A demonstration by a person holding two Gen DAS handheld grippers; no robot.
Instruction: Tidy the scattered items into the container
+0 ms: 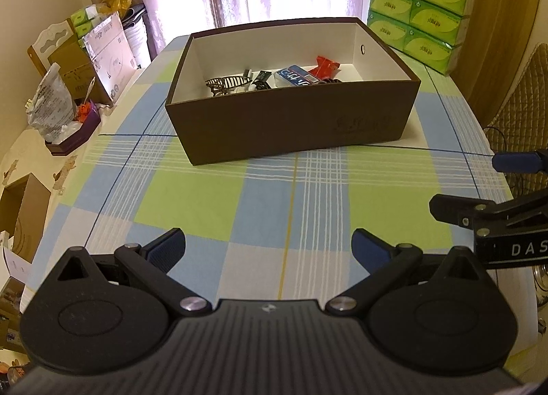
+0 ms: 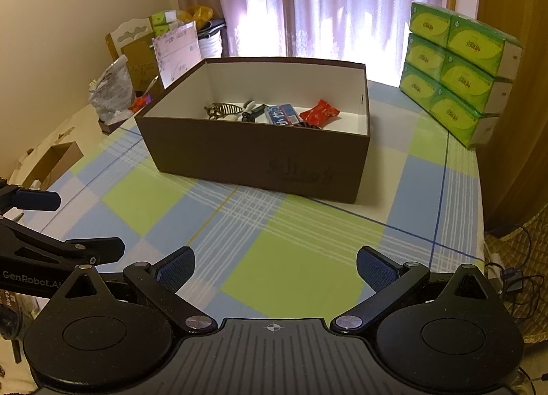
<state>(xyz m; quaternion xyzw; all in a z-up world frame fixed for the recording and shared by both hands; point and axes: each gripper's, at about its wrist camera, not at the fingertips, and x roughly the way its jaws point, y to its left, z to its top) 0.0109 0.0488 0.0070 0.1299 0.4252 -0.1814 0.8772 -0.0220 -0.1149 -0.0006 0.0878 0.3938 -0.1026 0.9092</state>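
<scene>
Both grippers, left gripper [image 1: 269, 246] and right gripper [image 2: 275, 265], hang wide open, holding nothing; the box [image 2: 253, 158] ahead looks full, so check the cloth [image 2: 291, 278] for strays

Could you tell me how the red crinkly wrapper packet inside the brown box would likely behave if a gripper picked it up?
The red crinkly wrapper packet in the brown cardboard box looks small and thin-walled, so it is probably light. Its glossy, creased film suggests that it would deform and might slip between the pads. It lies flat, so rolling seems unlikely.
</scene>
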